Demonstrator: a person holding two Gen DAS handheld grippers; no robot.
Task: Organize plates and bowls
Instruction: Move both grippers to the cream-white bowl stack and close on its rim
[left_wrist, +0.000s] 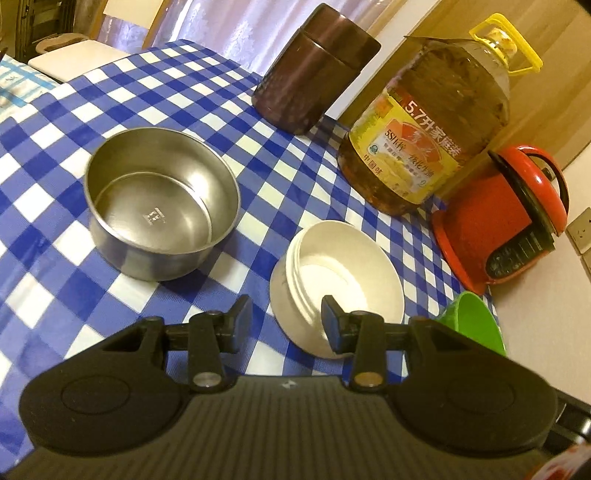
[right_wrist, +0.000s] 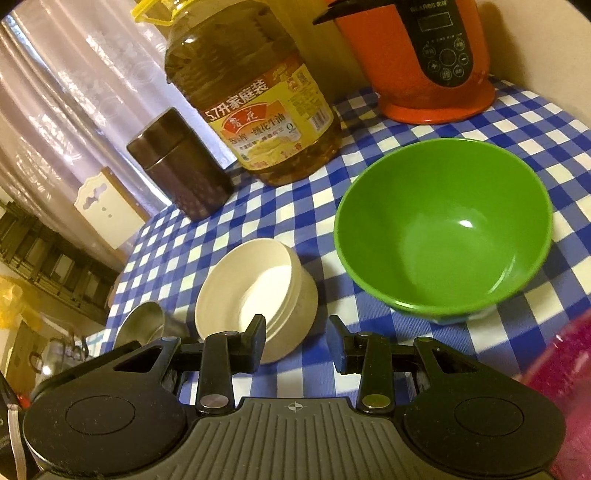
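Observation:
A stack of white bowls (left_wrist: 343, 273) sits on the blue-checked tablecloth (left_wrist: 110, 92), between a steel bowl (left_wrist: 162, 206) on its left and a green bowl (left_wrist: 472, 321) at the right edge. My left gripper (left_wrist: 286, 317) hovers open just before the white stack, its right finger overlapping the stack's near rim; nothing is gripped. In the right wrist view the green bowl (right_wrist: 443, 229) stands upright and empty ahead to the right, the white stack (right_wrist: 255, 291) ahead to the left, and the steel bowl (right_wrist: 140, 325) further left. My right gripper (right_wrist: 297, 336) is open over bare cloth between them.
A large oil bottle (left_wrist: 424, 136), a brown canister (left_wrist: 314, 70) and an orange-red electric cooker (left_wrist: 509, 218) stand along the back by the wall. The table's right edge runs close beside the green bowl. Something pink (right_wrist: 561, 369) shows at the right wrist view's lower right.

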